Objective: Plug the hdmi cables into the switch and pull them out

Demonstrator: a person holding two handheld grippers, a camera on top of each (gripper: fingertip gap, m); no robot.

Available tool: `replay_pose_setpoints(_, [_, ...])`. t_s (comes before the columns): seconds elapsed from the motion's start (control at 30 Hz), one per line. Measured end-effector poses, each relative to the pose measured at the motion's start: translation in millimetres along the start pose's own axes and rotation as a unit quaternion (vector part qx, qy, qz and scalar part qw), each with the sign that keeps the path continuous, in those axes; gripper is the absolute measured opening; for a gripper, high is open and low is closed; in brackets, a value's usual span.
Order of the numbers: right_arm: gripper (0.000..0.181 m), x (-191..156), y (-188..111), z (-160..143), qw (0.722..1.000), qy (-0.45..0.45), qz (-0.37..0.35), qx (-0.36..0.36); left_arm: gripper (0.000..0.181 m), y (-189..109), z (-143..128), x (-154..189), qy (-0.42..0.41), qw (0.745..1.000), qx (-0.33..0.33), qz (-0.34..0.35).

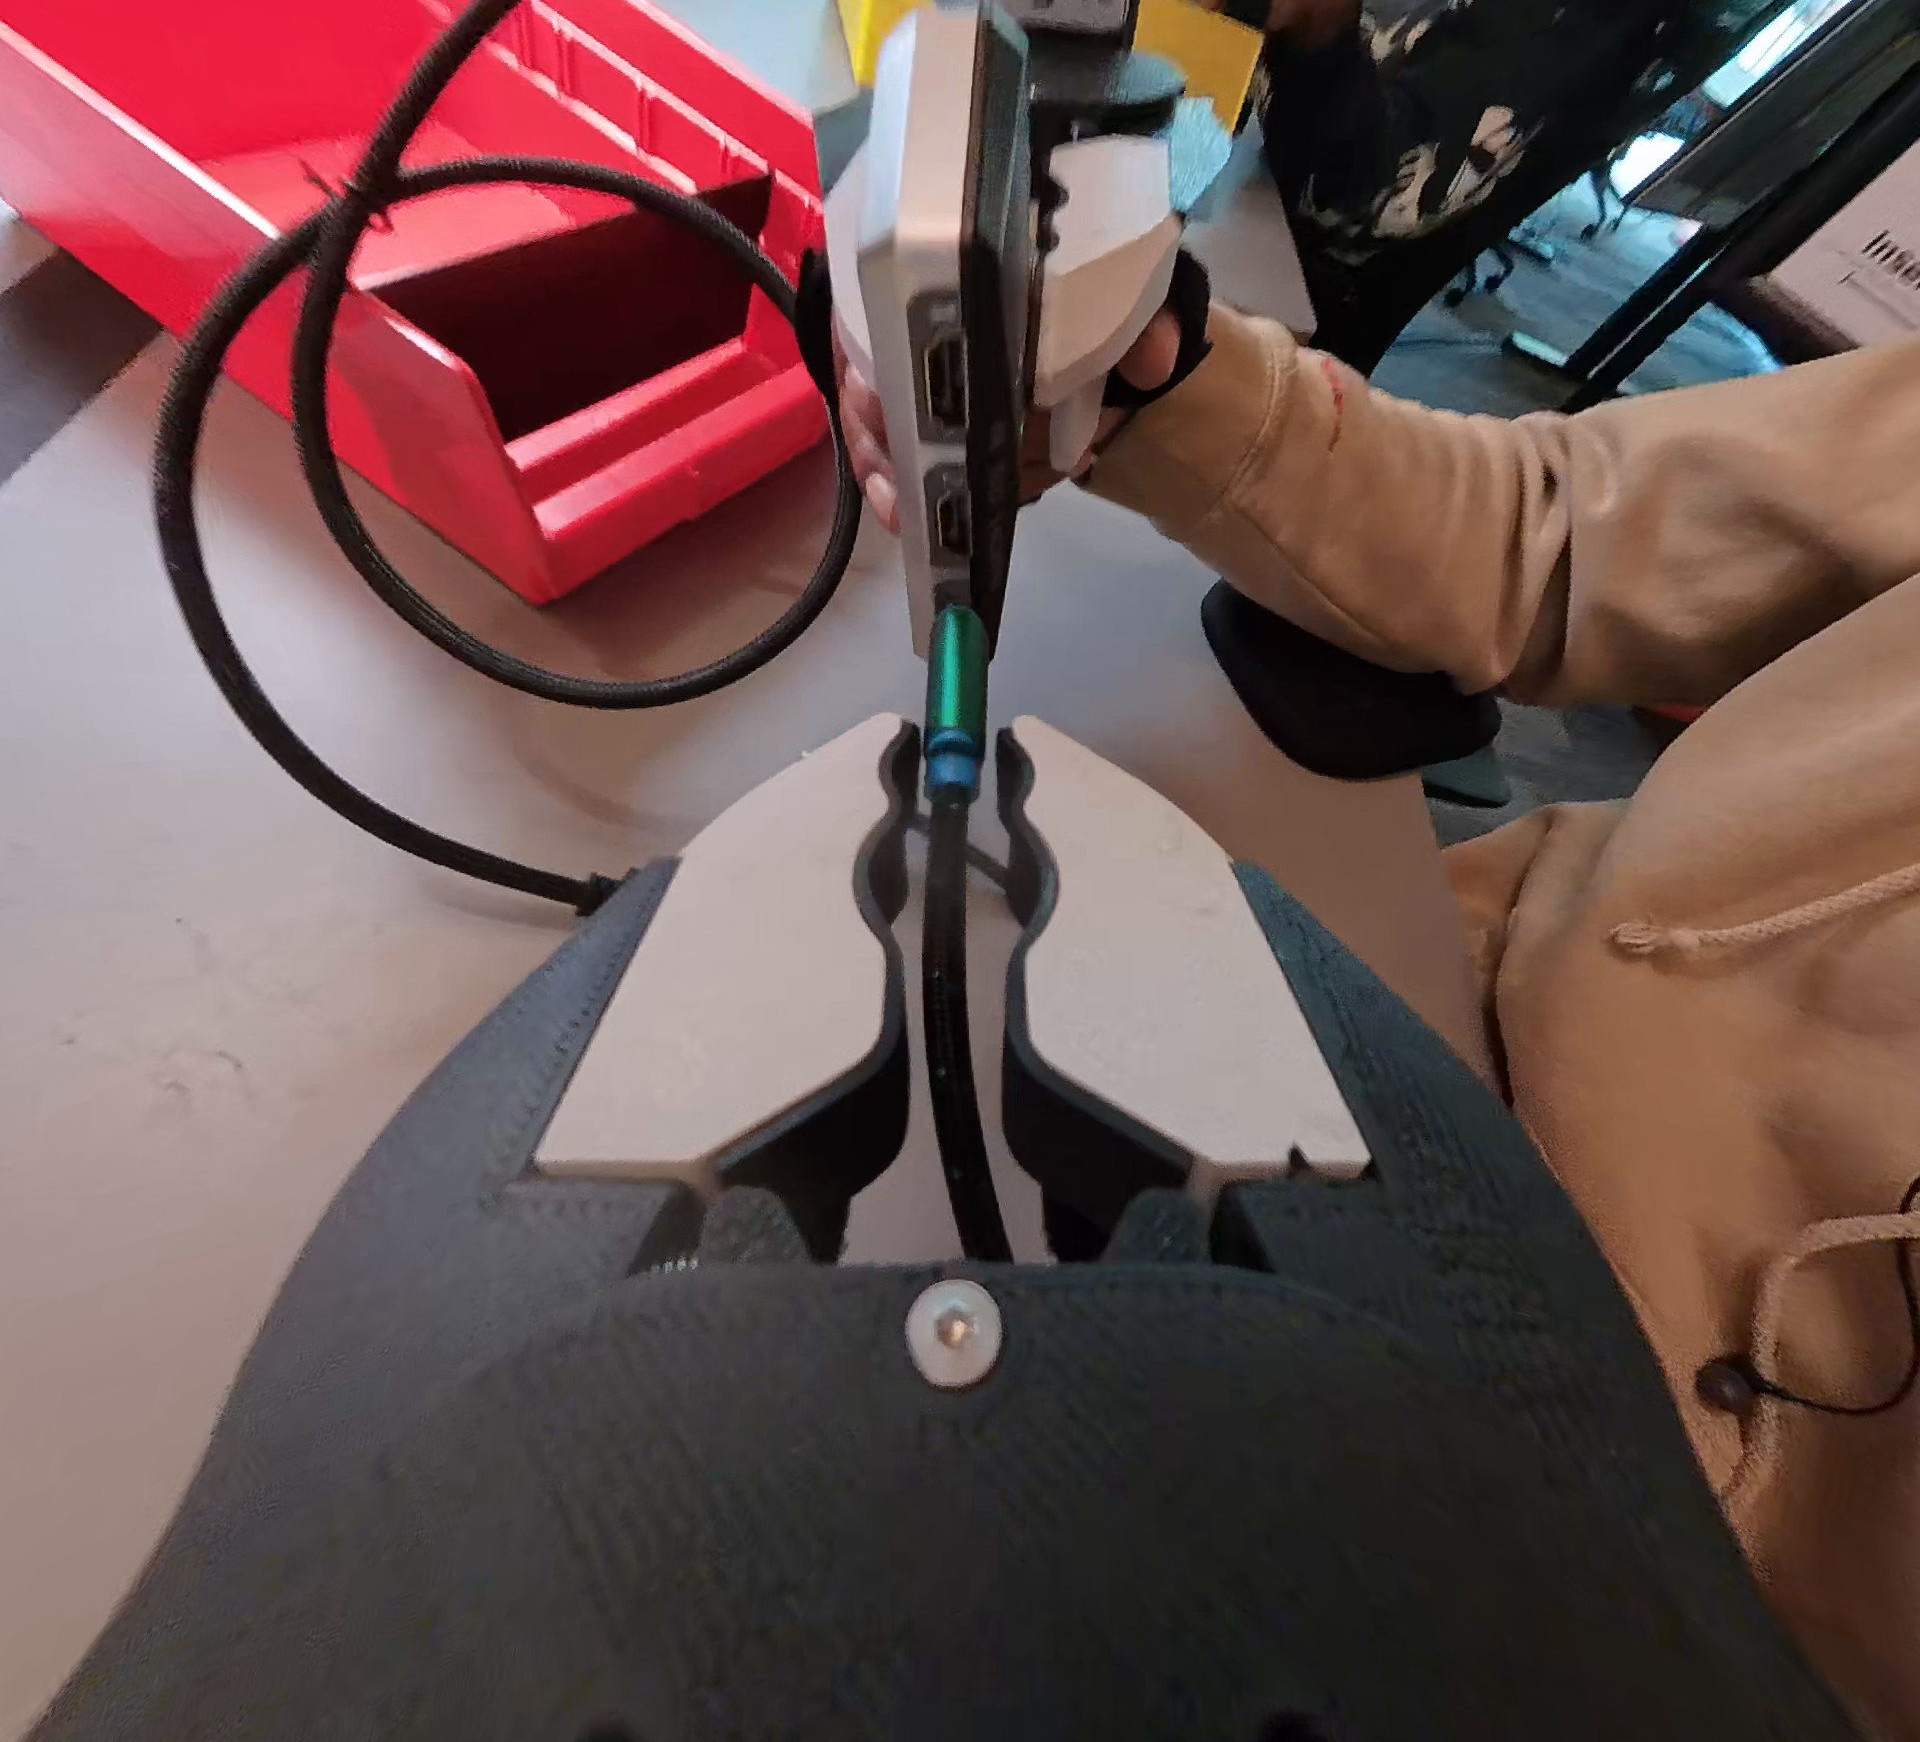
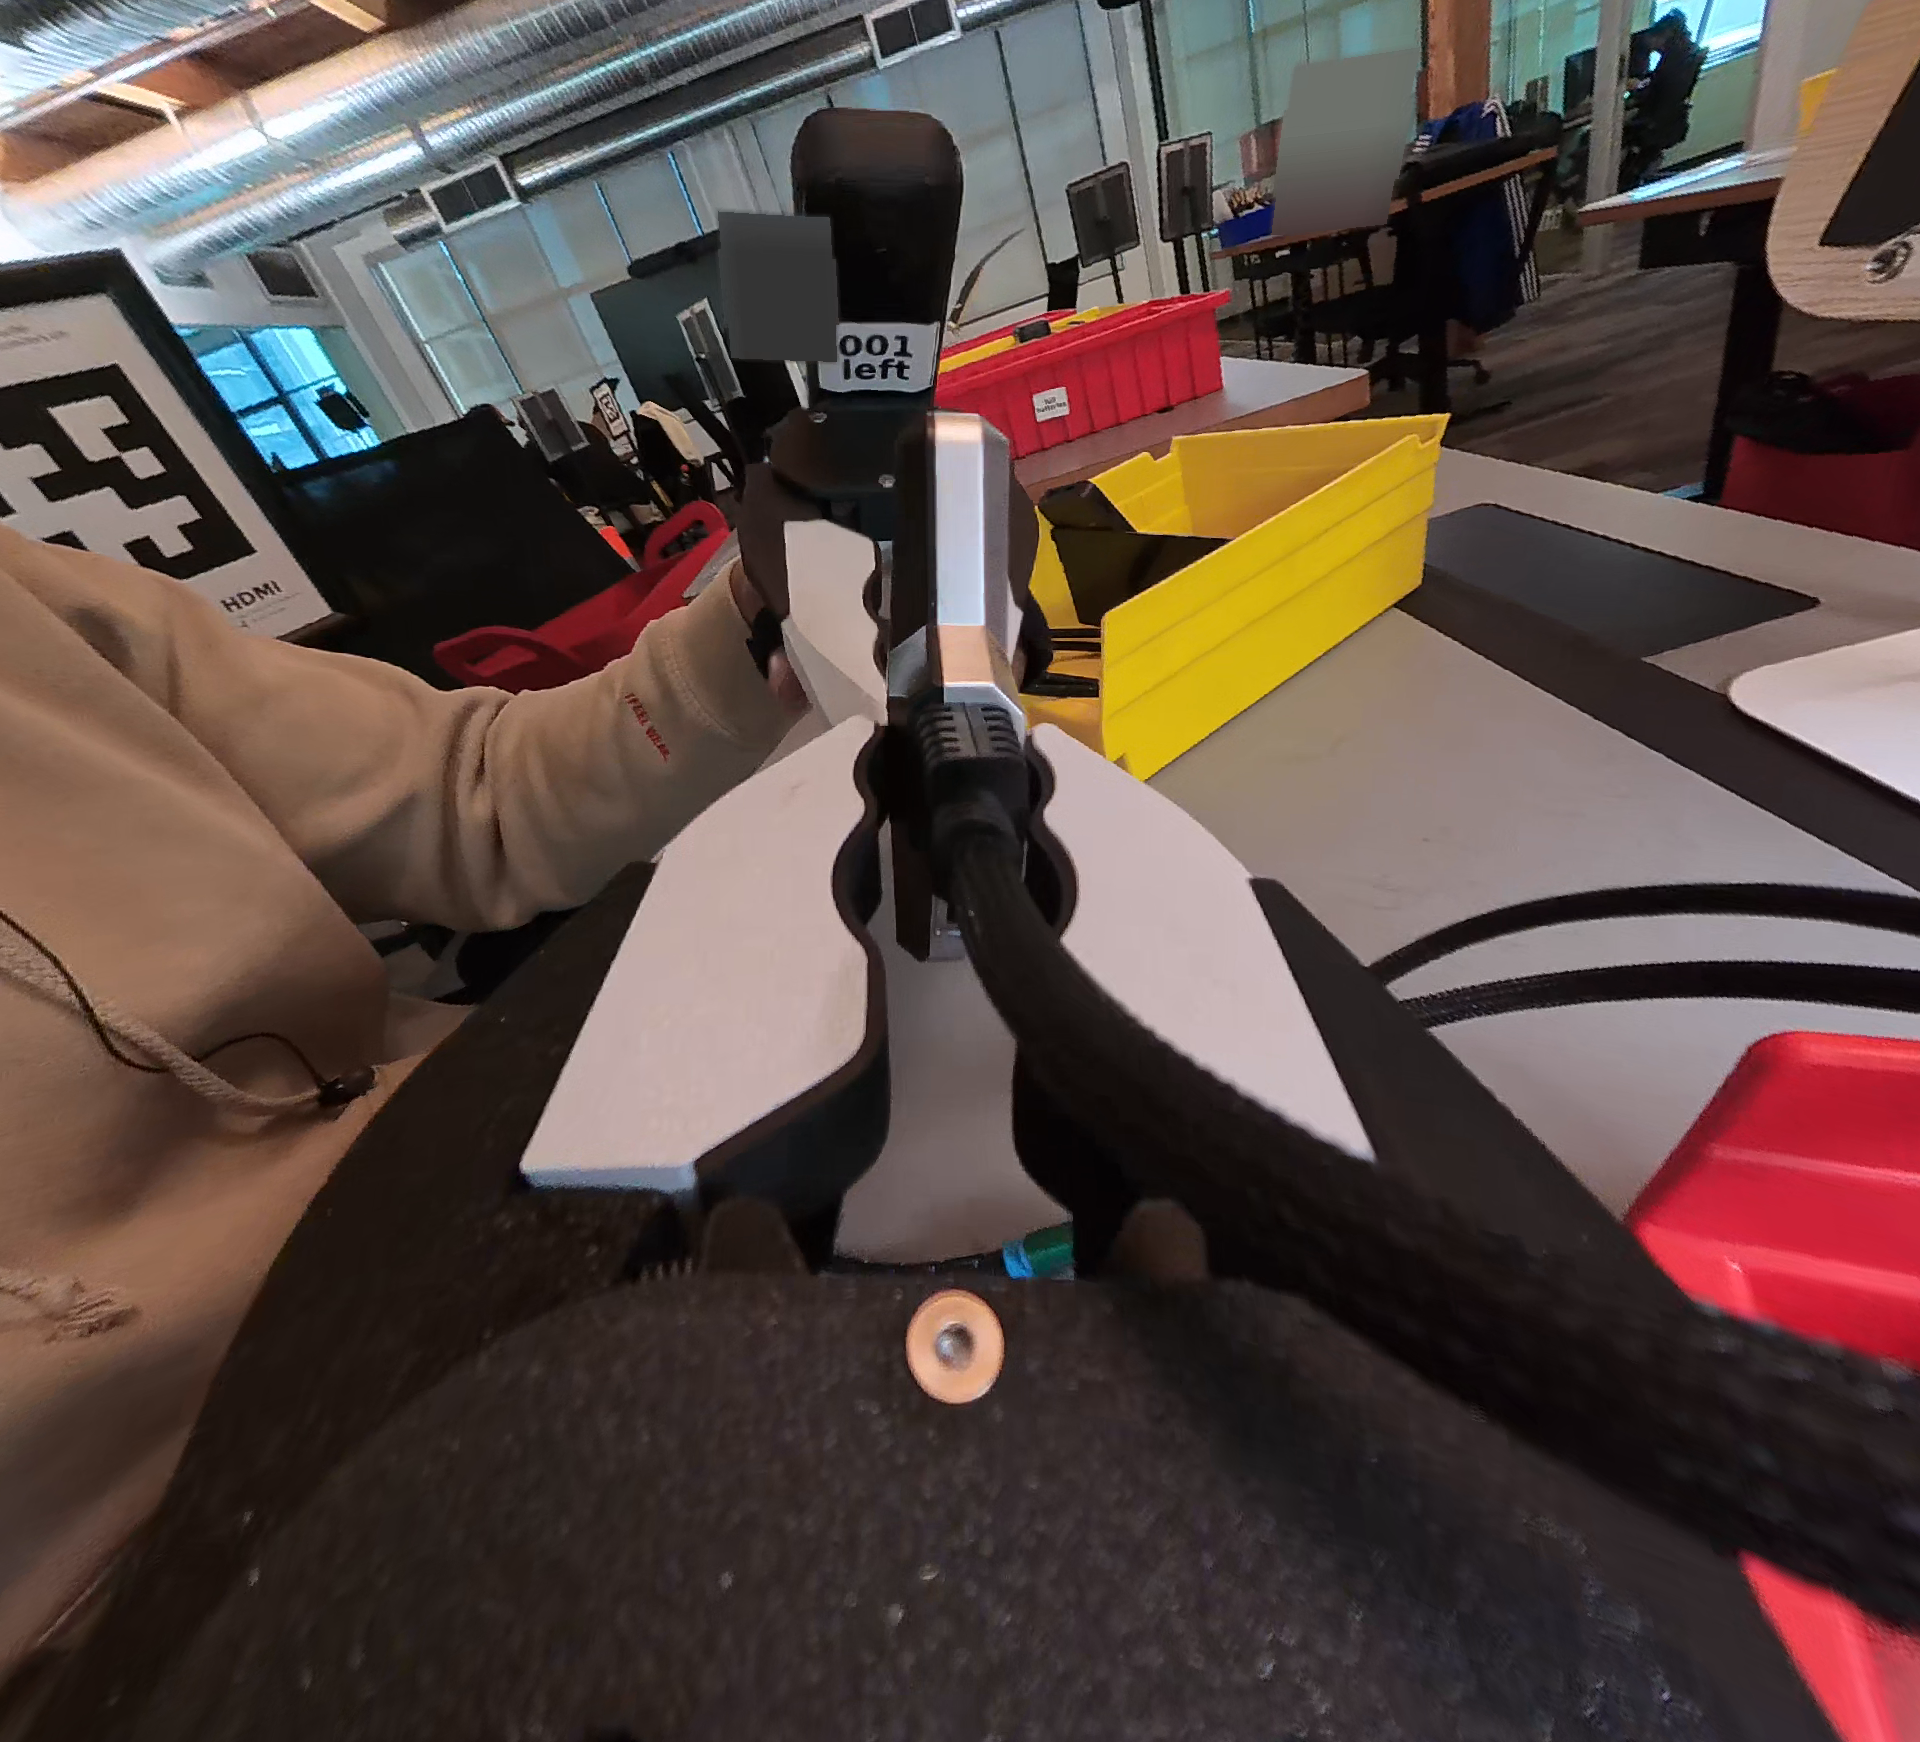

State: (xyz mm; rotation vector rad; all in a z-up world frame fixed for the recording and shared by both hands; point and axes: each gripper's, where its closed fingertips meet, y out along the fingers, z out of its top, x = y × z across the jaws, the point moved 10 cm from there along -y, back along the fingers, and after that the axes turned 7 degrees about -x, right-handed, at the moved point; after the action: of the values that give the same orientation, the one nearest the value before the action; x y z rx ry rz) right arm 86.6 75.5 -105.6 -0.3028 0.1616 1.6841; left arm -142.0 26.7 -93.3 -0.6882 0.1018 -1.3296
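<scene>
Left wrist view: left gripper (image 1: 958,773) jaws sit narrowly apart around a blue collar behind the green plug (image 1: 957,662); whether the pads actually pinch it, cannot tell. Green plug sits in the lowest port of the switch (image 1: 940,342), 2 empty ports above it. Switch is held on edge by the right gripper (image 1: 1013,279), above the grey table (image 1: 208,1017). Black braided cable (image 1: 312,404) loops left of the switch, in front of the red bin (image 1: 436,238).

Right wrist view: right gripper (image 2: 951,793) jaws clamp the switch (image 2: 966,570) at its near end. A black plug (image 2: 961,736) is seated in the switch, its thick cable running back over the right finger. Left gripper (image 2: 831,612) is behind the switch. Yellow bin (image 2: 1268,570) is right of the switch.
</scene>
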Motion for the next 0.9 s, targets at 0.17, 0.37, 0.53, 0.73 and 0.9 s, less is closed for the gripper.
replay_pose_setpoints(0.17, [0.022,1,-1,-1,1.0,-0.002,0.005,0.0,0.028,-58,6,0,-0.007,0.995,0.081,0.06])
replay_pose_setpoints(0.37, [0.022,4,-3,-2,1.0,0.005,0.015,0.01,0.029,-147,-13,-8,-0.025,0.961,0.084,0.26])
replay_pose_setpoints(0.53, [0.022,5,-2,-3,1.0,0.009,0.017,0.012,0.024,-174,-48,-27,-0.093,0.952,-0.049,0.286])
replay_pose_setpoints(0.73, [0.022,6,-4,-4,1.0,0.009,0.015,0.013,0.029,-157,-97,-14,-0.131,0.948,-0.164,0.238])
replay_pose_setpoints(0.9, [0.022,9,-3,-6,1.0,0.016,0.015,0.012,0.026,-147,-122,-7,-0.132,0.929,-0.234,0.254])
